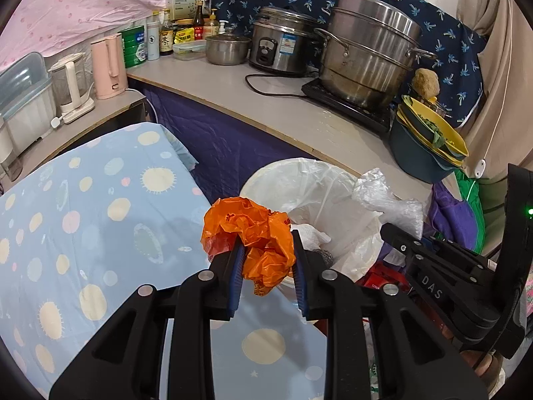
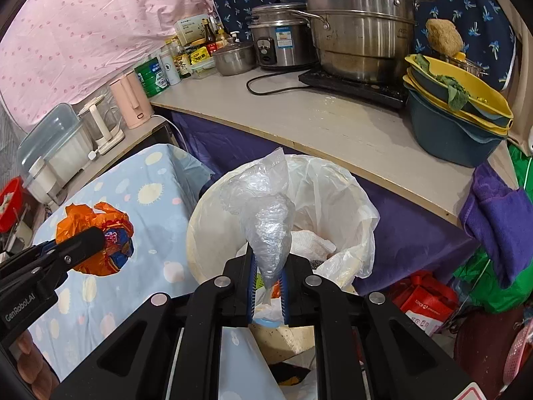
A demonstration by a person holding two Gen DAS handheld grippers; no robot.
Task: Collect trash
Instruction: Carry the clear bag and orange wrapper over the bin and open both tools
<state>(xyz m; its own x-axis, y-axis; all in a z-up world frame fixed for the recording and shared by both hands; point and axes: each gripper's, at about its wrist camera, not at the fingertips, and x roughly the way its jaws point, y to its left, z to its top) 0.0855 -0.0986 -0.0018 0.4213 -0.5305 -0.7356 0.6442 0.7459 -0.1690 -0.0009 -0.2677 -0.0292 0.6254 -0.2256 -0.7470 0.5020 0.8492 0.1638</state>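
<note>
The left claw pinches a crumpled orange plastic bag between its blue pads; most of the bag bulges out above and ahead of the fingertips, with a tail hanging below them. It is held just beside the trash bin, at the bin's rim on the side of the blue dotted bedsheet.

The right claw is pressed together on a clear plastic bag, gripping its lower end while the crinkled bulk stands up above the fingertips, over the mouth of the trash bin. Inside the bin, lined with a white bag, lies a wad of white paper.

Behind the bin runs the worktop, carrying a steel steamer pot and stacked yellow and blue basins.
</note>
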